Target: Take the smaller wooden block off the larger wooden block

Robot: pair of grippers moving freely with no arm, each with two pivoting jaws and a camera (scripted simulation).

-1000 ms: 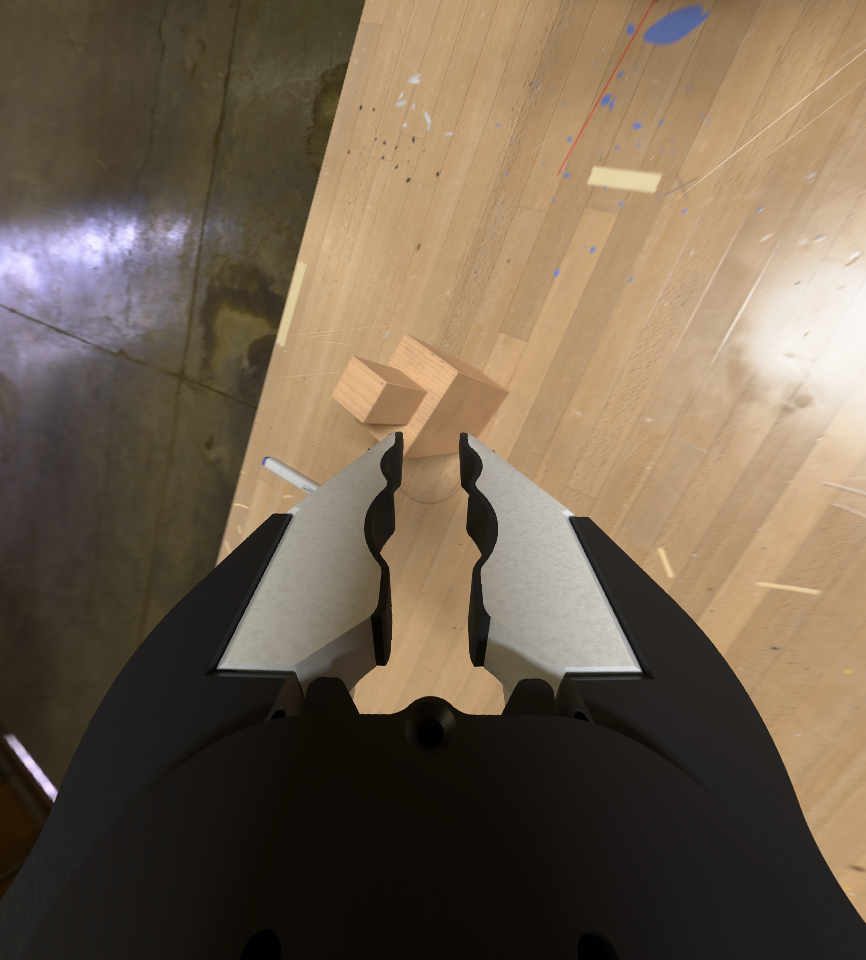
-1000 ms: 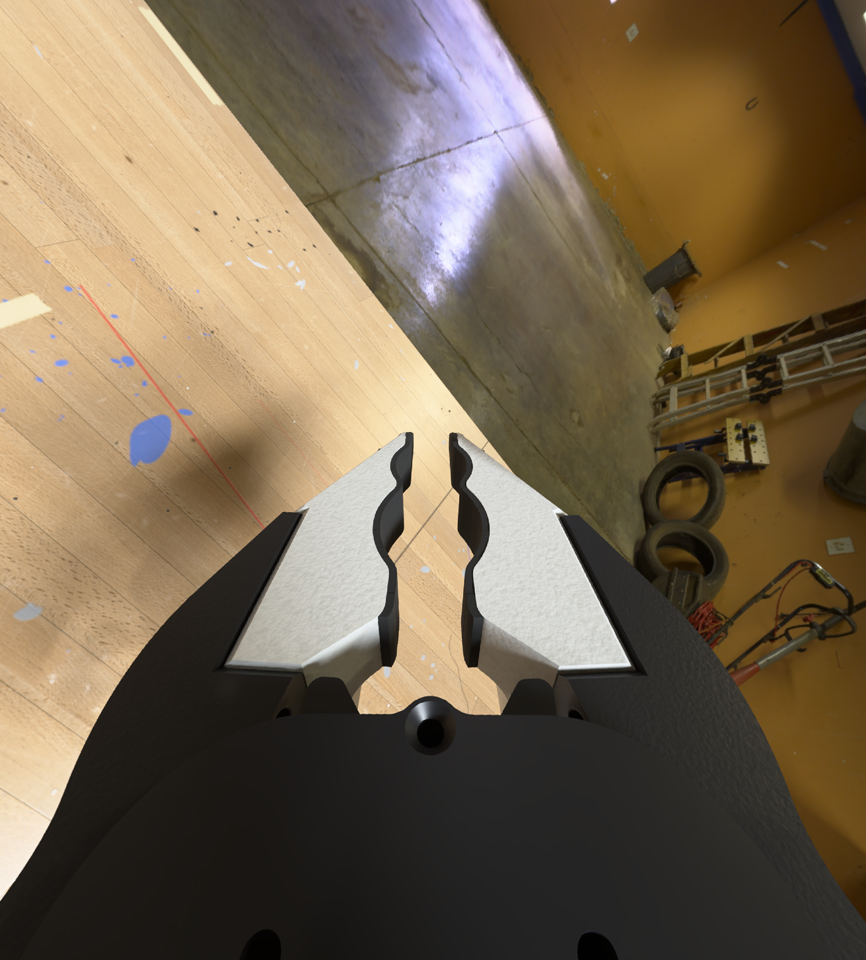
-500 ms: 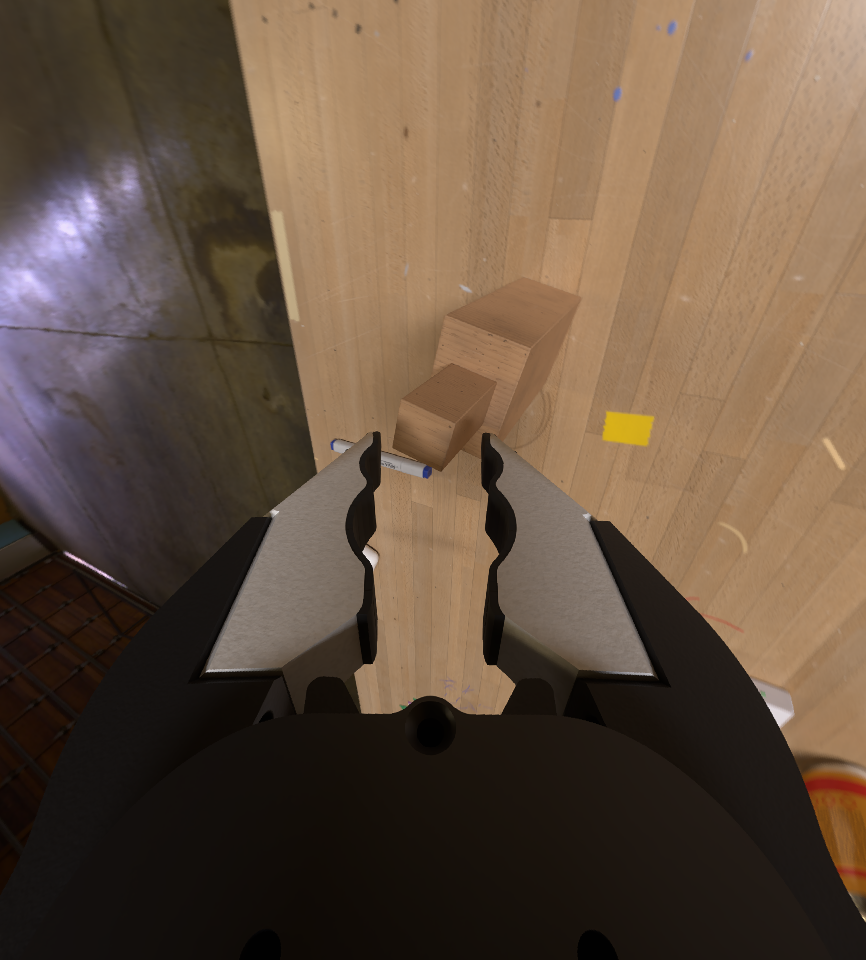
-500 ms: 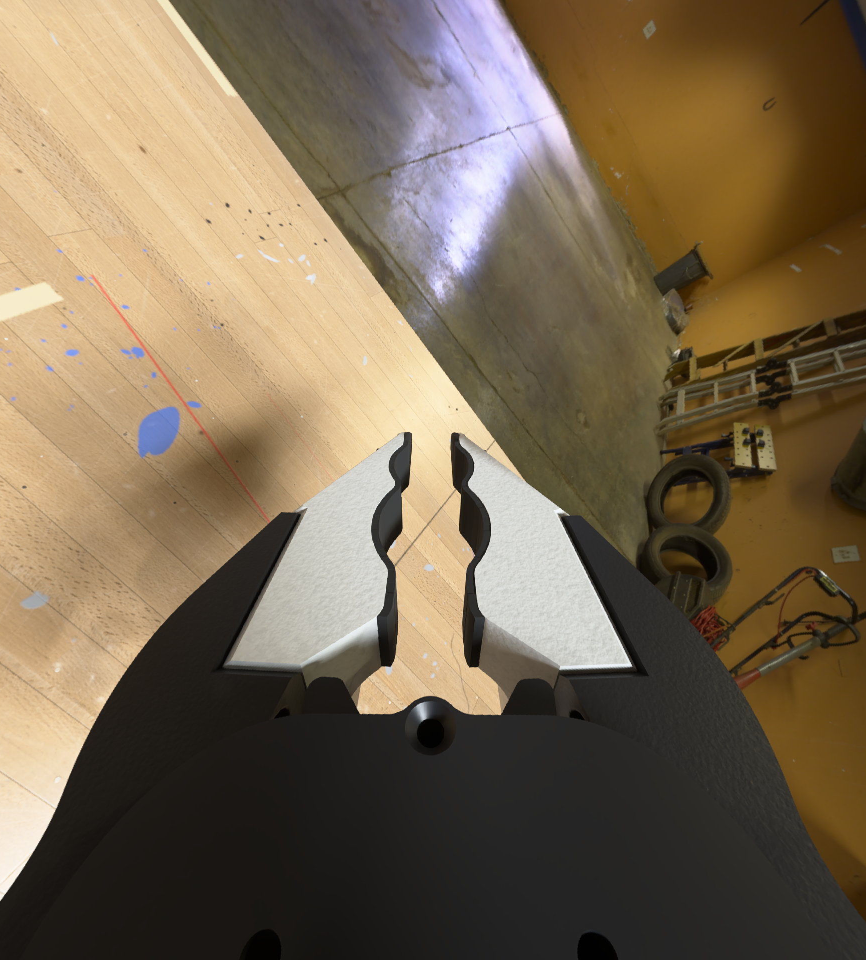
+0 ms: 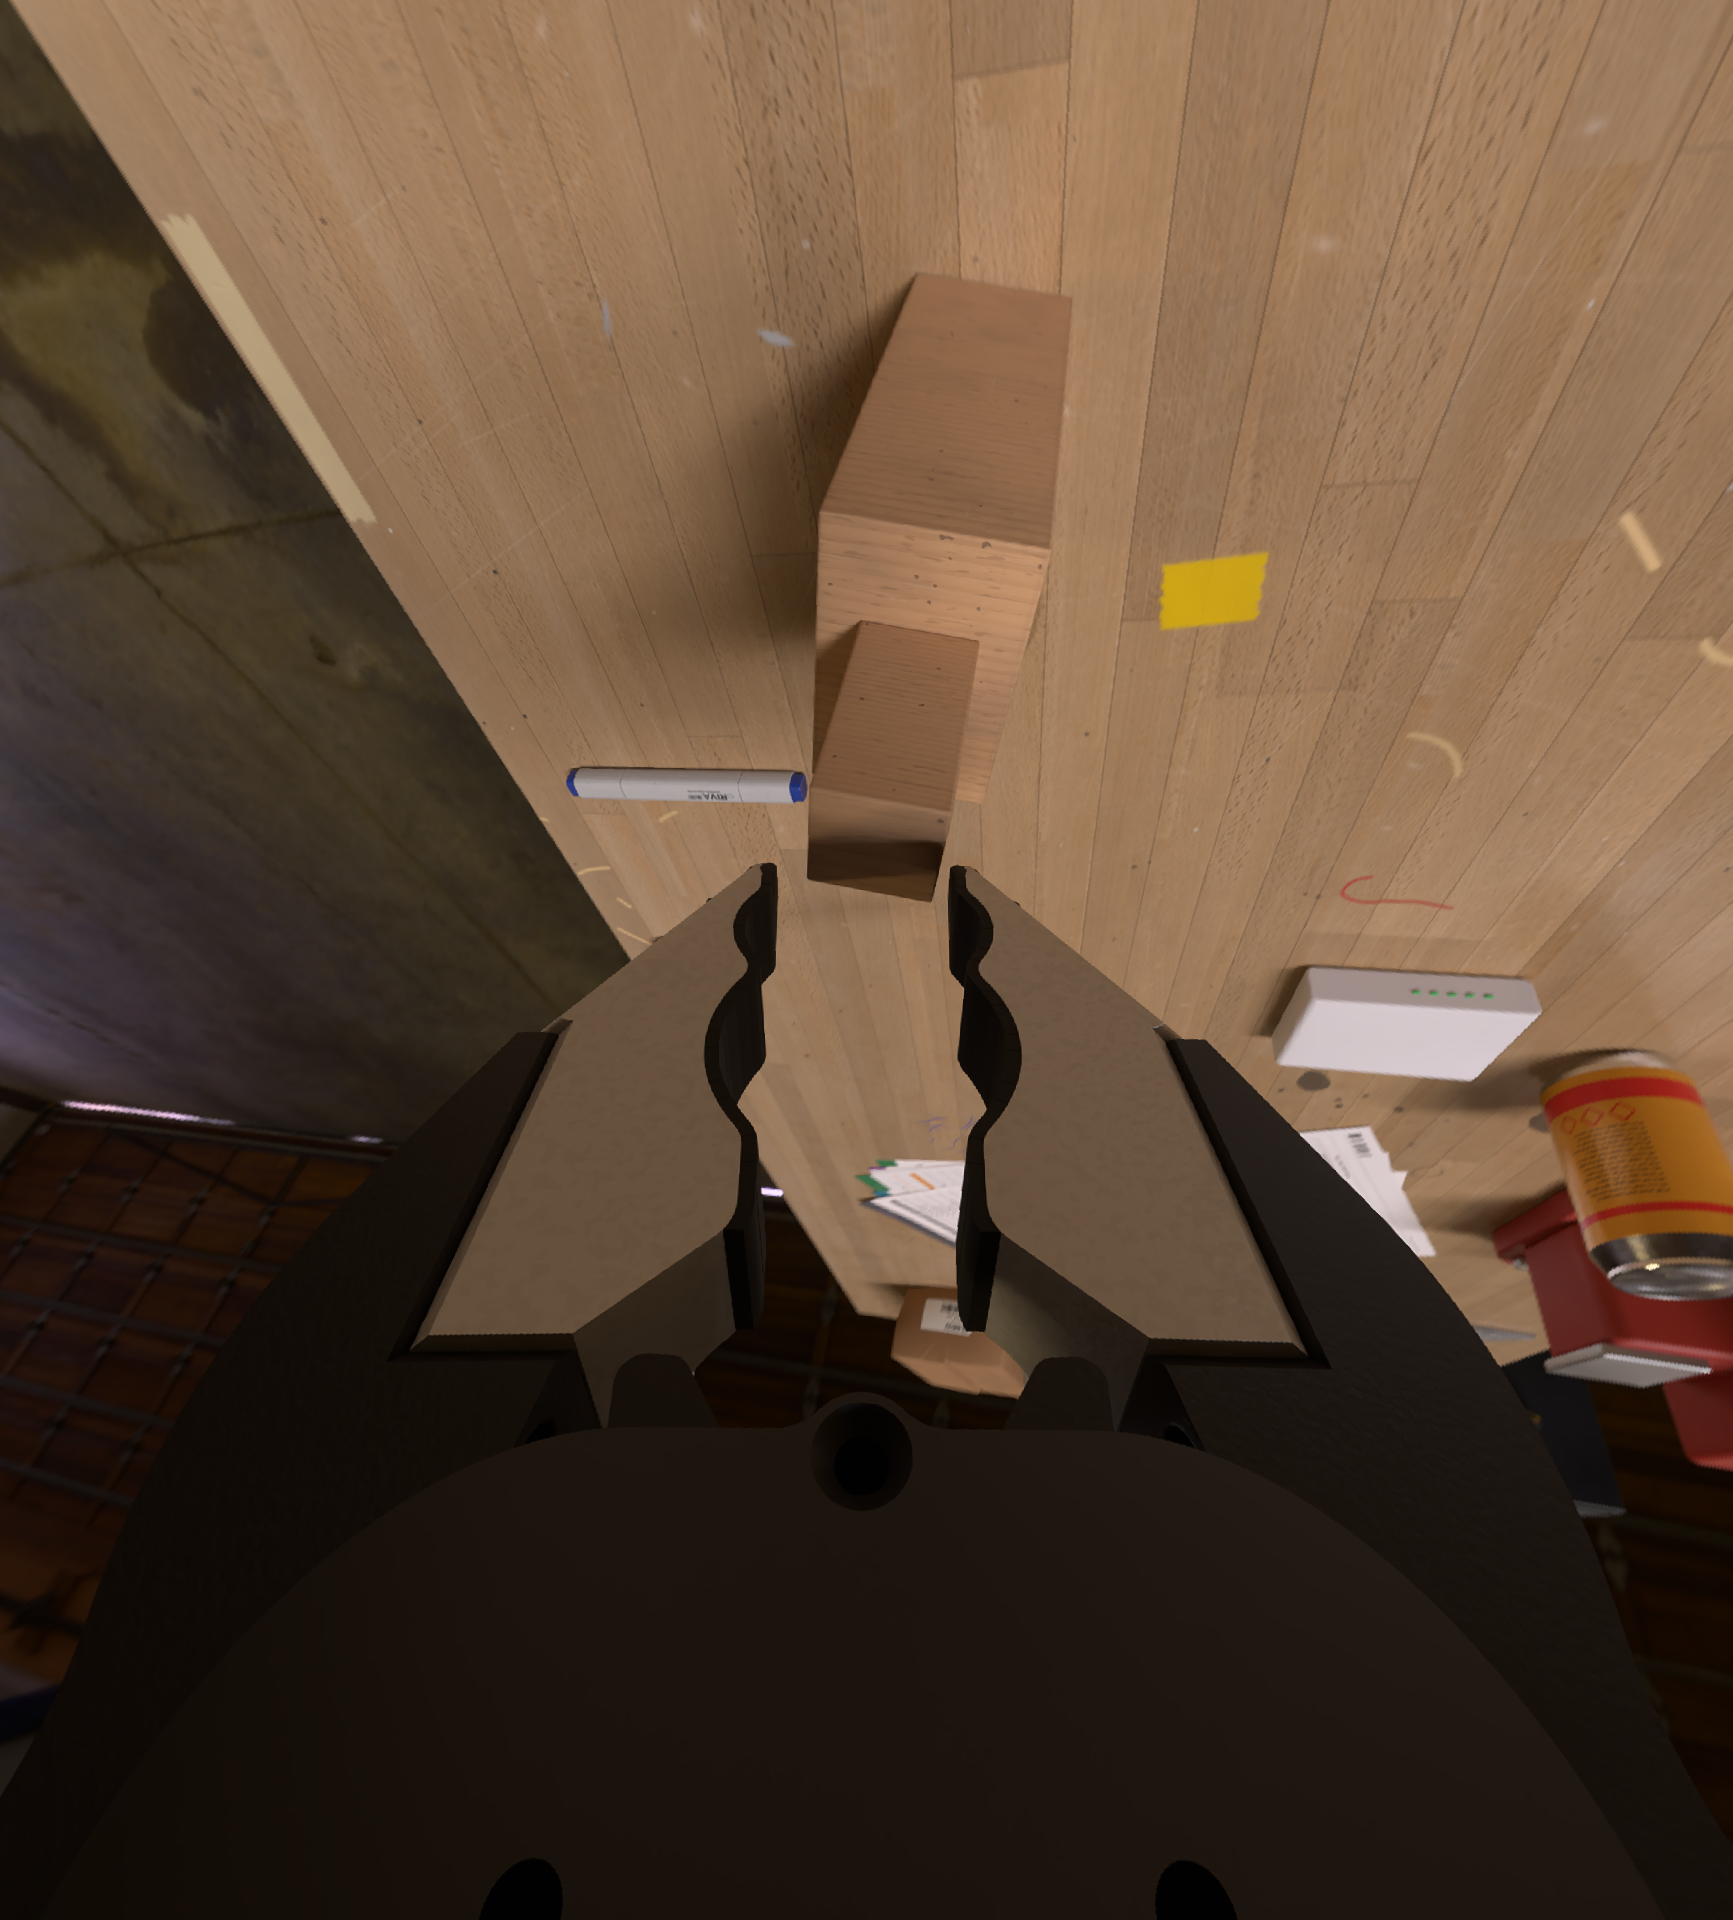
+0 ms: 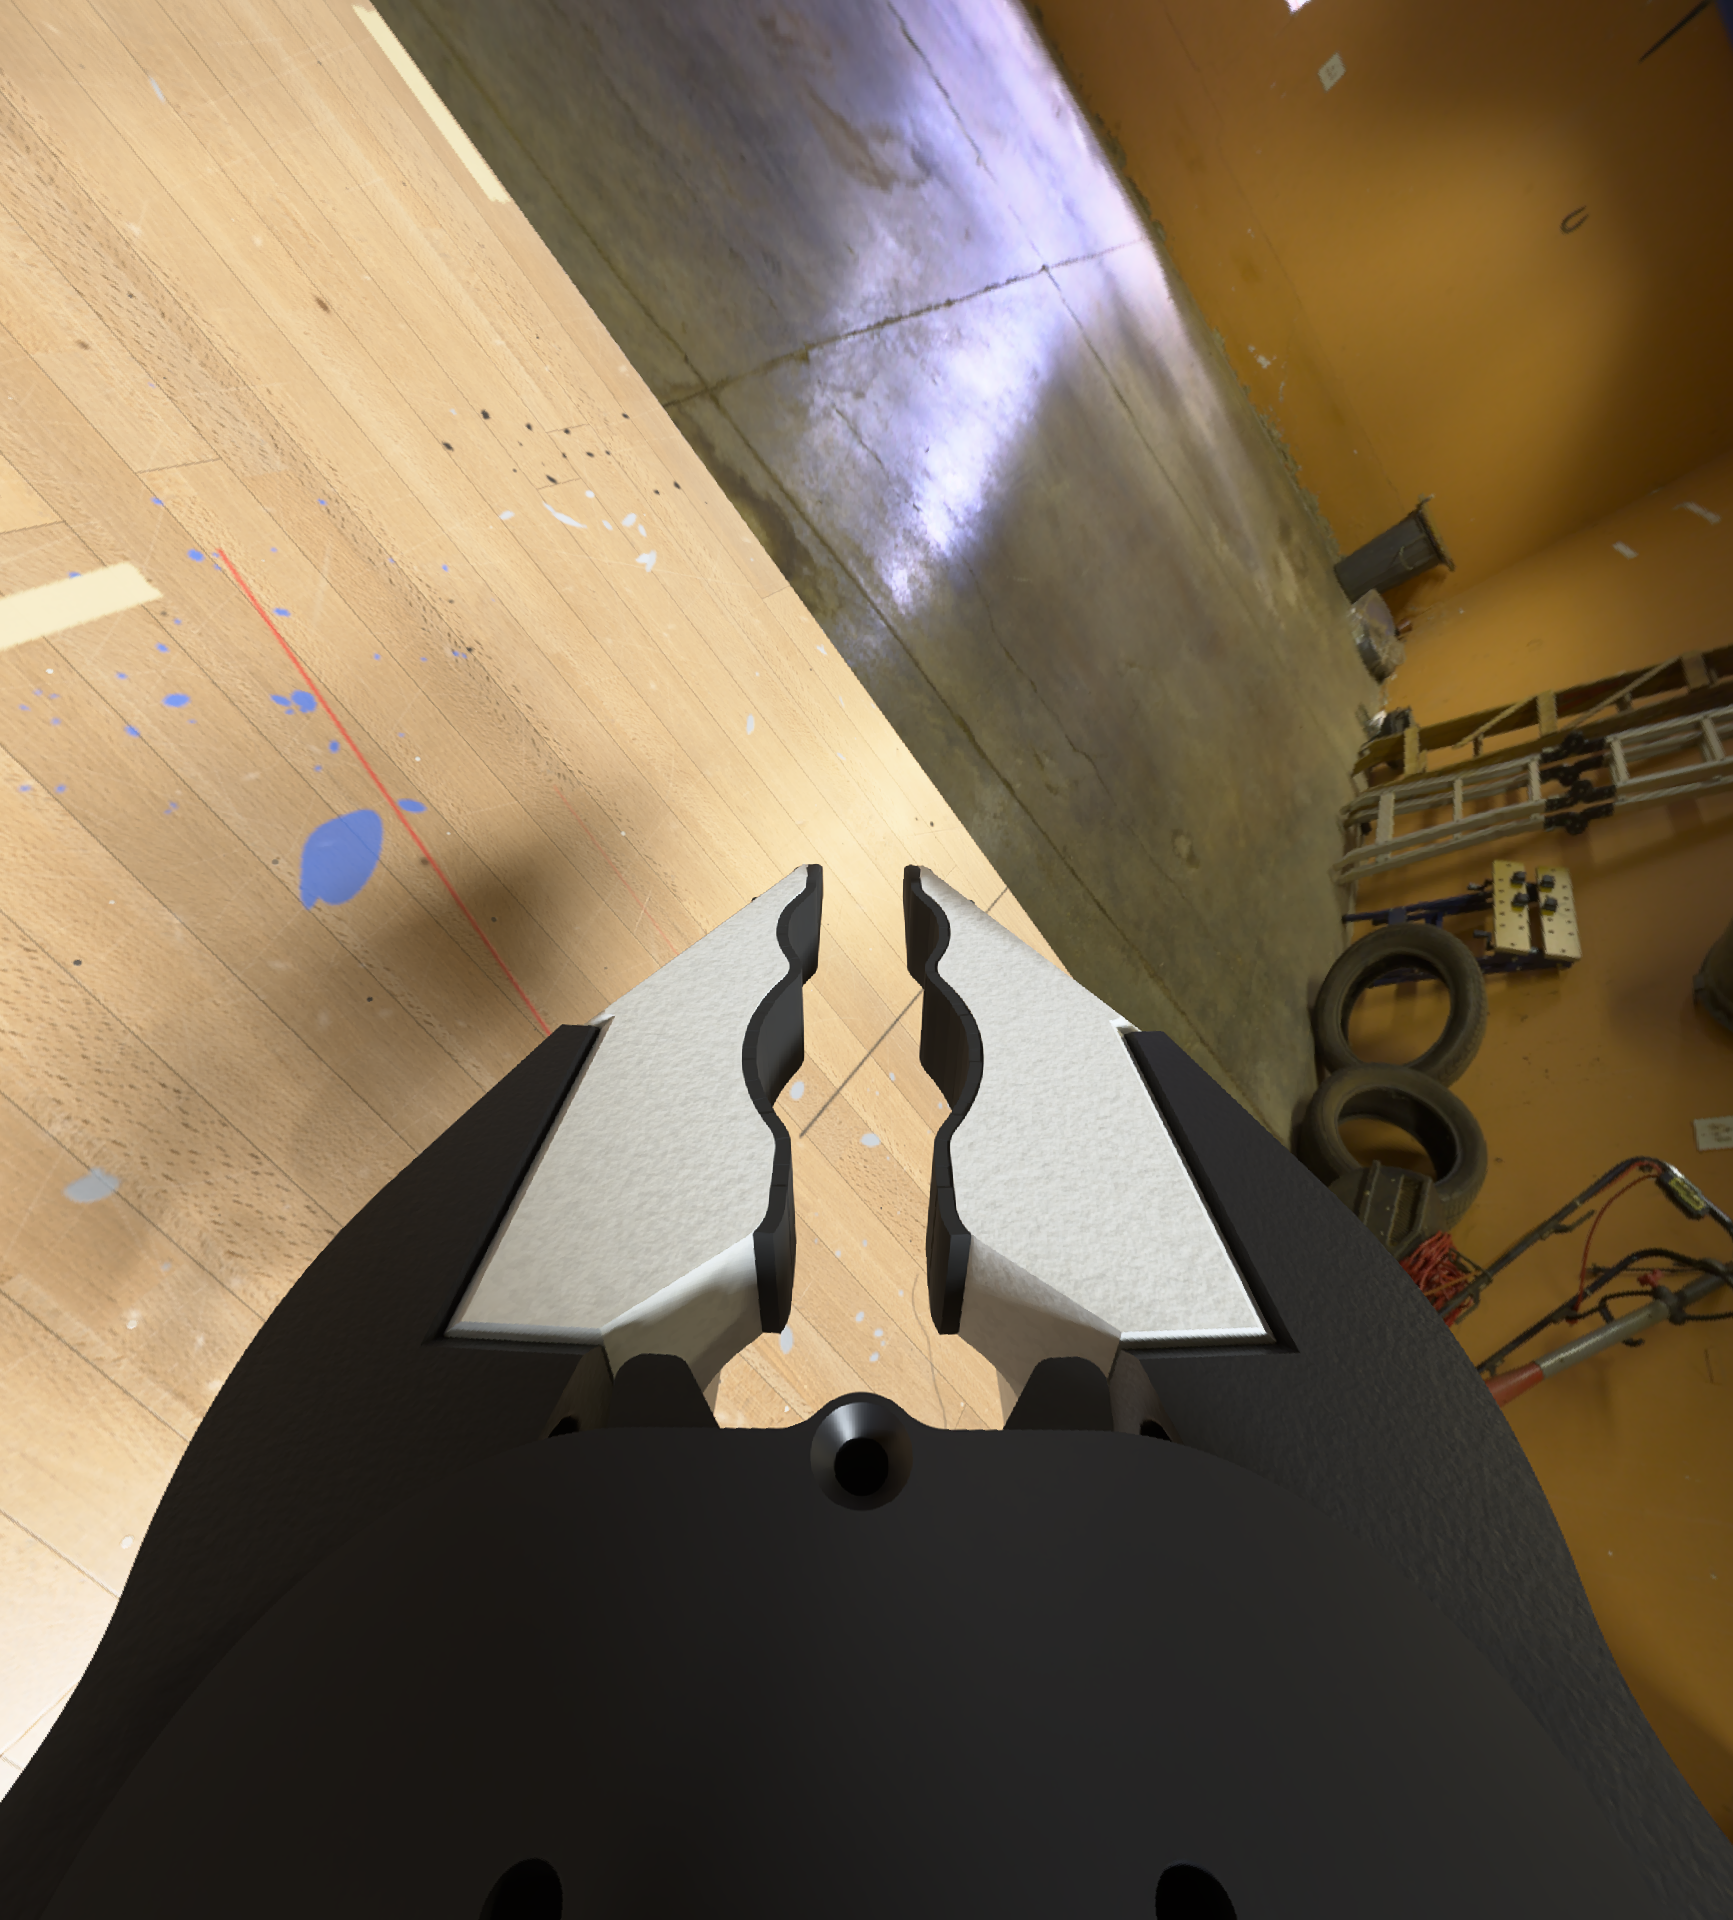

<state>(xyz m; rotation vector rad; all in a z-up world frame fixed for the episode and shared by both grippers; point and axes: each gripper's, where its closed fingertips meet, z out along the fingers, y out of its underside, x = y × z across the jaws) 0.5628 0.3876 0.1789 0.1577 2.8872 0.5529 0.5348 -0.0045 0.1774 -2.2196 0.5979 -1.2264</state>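
In the left wrist view a larger wooden block point(image 5: 955, 436) stands on the wooden table, and a smaller wooden block point(image 5: 893, 748) sits on its near face, pointing toward me. My left gripper point(image 5: 857, 881) is open, its fingertips just short of the small block's near end, one on each side of it, not touching. My right gripper point(image 6: 862, 881) is open with a narrow gap and empty, over a paint-spattered part of the table near its edge. The blocks do not show in the right wrist view.
A white marker with blue caps point(image 5: 685, 784) lies just left of the small block. Yellow tape point(image 5: 1213, 590), a white box with green lights point(image 5: 1402, 1023), an orange can point(image 5: 1651, 1174) on a red case point(image 5: 1672, 1340) and papers point(image 5: 919, 1195) lie right. The table edge point(image 5: 488, 717) runs left.
My left gripper has swung round and closed in on the blocks, which now line up with its opening; its jaws have opened wider. My right gripper has drifted only slightly.
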